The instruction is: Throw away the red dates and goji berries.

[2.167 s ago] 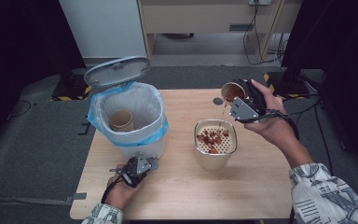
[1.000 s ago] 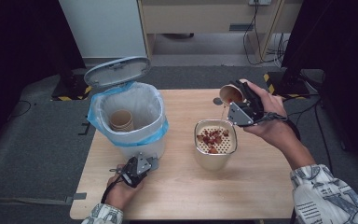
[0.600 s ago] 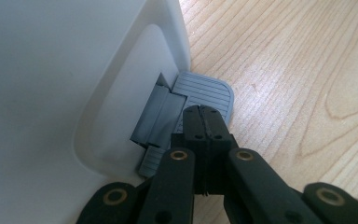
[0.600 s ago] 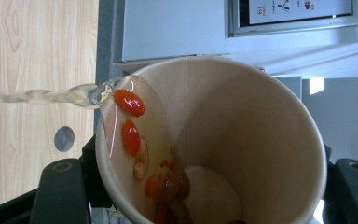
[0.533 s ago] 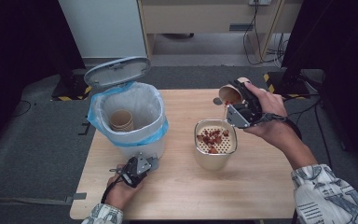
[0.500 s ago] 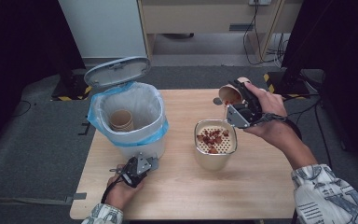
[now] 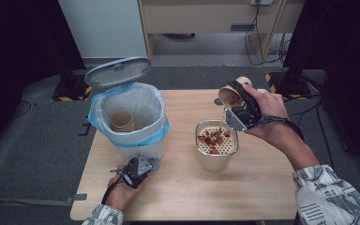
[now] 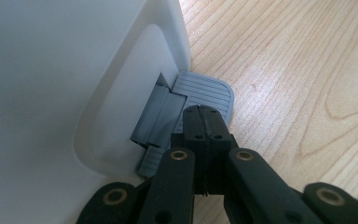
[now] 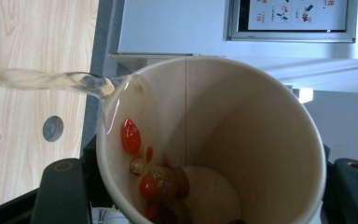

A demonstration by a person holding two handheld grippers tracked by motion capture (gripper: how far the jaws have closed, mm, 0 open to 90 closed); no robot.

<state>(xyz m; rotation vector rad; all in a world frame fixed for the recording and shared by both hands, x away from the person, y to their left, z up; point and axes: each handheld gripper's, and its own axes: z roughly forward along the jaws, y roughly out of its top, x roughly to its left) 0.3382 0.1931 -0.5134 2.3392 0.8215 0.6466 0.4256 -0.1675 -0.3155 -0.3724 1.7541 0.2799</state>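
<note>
- Wooden table in a dim room, cables and a cabinet beyond its far edge.
- Right gripper clamped on a paper cup, tipped further than two seconds ago, above the strainer pot near the table's middle.
- Thin stream of liquid leaving the rim; red berries clinging inside, so emptying likely unfinished.
- Left gripper unmoved at the near edge, jaws together, pressing the bin pedal; lid held up over the lined bin.
</note>
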